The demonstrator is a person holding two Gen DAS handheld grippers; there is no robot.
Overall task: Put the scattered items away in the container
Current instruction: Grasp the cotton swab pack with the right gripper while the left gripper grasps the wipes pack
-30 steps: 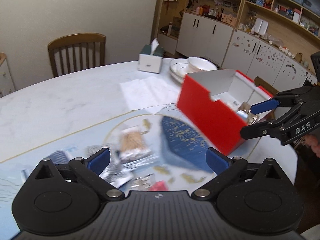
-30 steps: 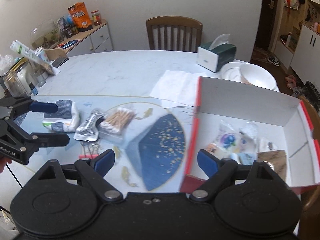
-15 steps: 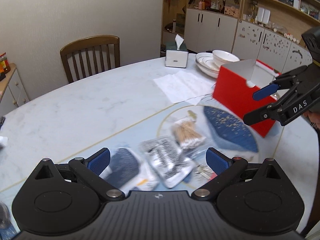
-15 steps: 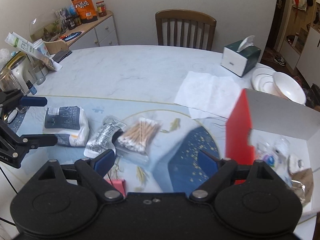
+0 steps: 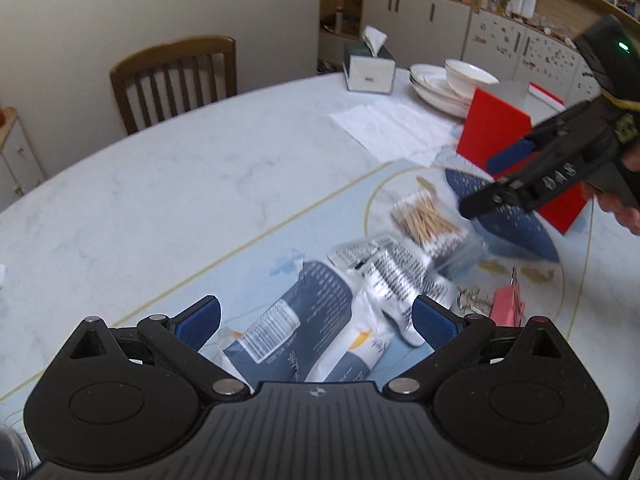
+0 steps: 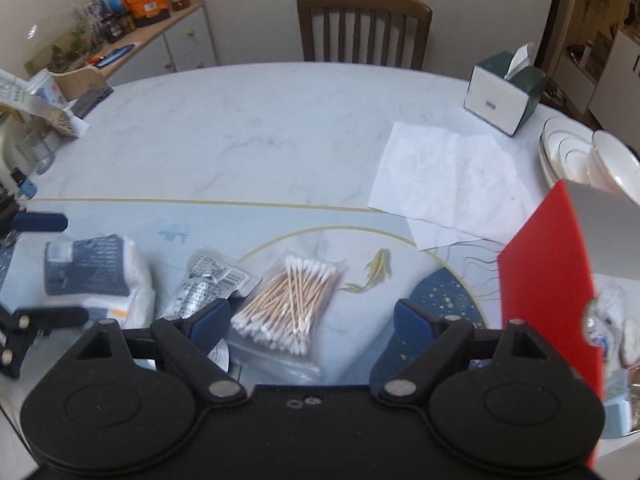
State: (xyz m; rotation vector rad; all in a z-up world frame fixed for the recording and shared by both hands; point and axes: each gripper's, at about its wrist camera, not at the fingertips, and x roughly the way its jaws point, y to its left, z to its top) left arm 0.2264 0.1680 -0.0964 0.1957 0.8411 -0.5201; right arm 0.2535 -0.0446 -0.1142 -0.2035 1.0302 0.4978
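My left gripper (image 5: 316,318) is open and hovers over a blue-and-white tissue pack (image 5: 308,320) lying on the table; the pack also shows in the right wrist view (image 6: 94,276). A silver foil sachet (image 5: 394,272) (image 6: 204,284) lies beside it. My right gripper (image 6: 312,316) is open above a clear bag of cotton swabs (image 6: 290,300) (image 5: 428,222). The red box (image 6: 552,288) (image 5: 500,128) stands to the right with several small items inside. A pink clip (image 5: 508,304) lies near the sachet.
A green tissue box (image 6: 504,92), stacked white plates and a bowl (image 6: 588,160), and a white paper sheet (image 6: 452,176) sit at the back right. A wooden chair (image 6: 364,24) stands behind the table. Jars and cartons (image 6: 28,120) crowd the left edge.
Both grippers have swung left, away from the red box. The left one now sits over the tissue pack, the right one over the cotton swabs. Both stay open.
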